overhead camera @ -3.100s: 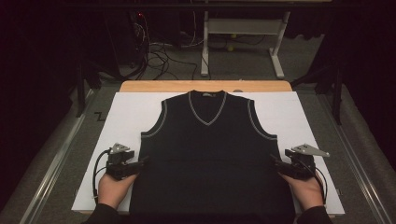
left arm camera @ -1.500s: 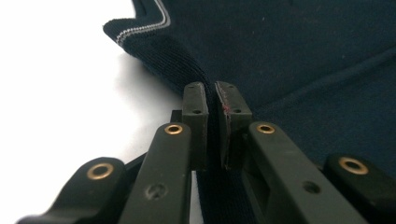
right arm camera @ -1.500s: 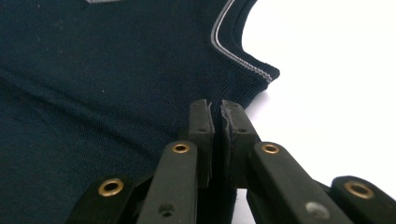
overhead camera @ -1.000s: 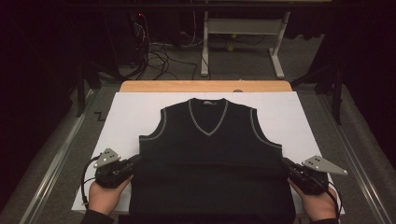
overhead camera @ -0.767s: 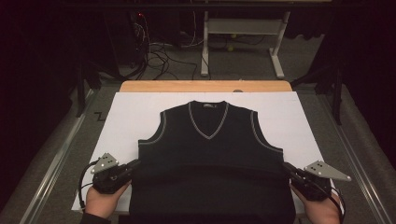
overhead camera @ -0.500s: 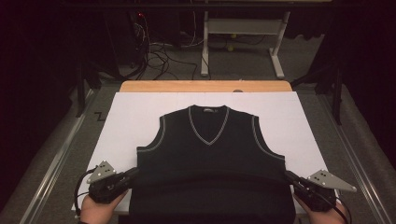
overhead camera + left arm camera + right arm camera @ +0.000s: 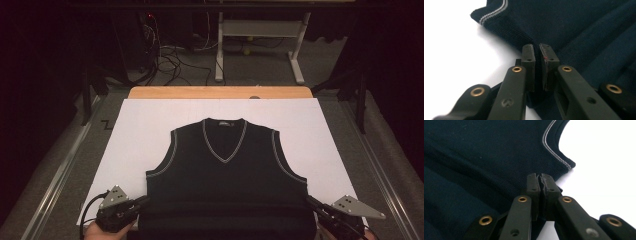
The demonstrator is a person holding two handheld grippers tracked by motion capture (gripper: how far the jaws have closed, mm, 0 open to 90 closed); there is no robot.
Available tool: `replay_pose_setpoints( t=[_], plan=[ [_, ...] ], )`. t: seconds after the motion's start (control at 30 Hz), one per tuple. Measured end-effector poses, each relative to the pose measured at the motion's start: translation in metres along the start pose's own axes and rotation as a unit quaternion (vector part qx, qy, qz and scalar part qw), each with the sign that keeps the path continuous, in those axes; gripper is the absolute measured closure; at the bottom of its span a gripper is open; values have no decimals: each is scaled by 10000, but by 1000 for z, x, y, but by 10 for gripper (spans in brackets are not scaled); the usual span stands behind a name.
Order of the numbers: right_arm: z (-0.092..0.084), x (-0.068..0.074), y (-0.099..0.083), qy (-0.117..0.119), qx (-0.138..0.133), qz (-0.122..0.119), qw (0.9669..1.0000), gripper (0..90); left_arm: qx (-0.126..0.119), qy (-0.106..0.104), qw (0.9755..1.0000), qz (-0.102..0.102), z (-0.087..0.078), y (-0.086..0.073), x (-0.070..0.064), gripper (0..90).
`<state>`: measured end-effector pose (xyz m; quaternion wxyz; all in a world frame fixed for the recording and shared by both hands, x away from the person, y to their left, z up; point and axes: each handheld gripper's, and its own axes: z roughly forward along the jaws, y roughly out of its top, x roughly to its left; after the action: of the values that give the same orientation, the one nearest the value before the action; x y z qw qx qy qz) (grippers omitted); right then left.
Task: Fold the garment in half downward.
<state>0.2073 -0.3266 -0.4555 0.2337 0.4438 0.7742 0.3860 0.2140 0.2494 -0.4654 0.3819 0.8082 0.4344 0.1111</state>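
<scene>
Two hand-held grippers, left [image 7: 537, 53] and right [image 7: 540, 183], pinch the vest's [image 7: 225, 185] side edges; it lies flat on the tabletop [image 7: 135, 130]. Soft, light knit: you should grip the seams, expect stretch.

left gripper [image 7: 537, 51] | clamped on vest [image 7: 579, 27] side edge (white sheet [image 7: 454, 50] beneath)

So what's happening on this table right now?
A person holds a gripper in each hand and works on a dark sleeveless vest lying flat on a white sheet. The left gripper pinches one side edge of the vest and the right gripper the other, both shut on the fabric near the bottom.
</scene>
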Motion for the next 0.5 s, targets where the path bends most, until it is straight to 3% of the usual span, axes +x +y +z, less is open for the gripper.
replay_pose_setpoints(
  t=[0.33,0.43,0.5],
  plan=[
    [-1,1,-5,41,73,-32,10000,862,50,-38,10000,-49,0,-5,1,769],
    [0,0,-5,74,86,-5,9999,838,-8,-48,9999,-112,1,-5,3,705],
    [1,0,-6,64,60,81,9999,726,-245,-142,9991,-312,0,-6,9,564]
  ],
)
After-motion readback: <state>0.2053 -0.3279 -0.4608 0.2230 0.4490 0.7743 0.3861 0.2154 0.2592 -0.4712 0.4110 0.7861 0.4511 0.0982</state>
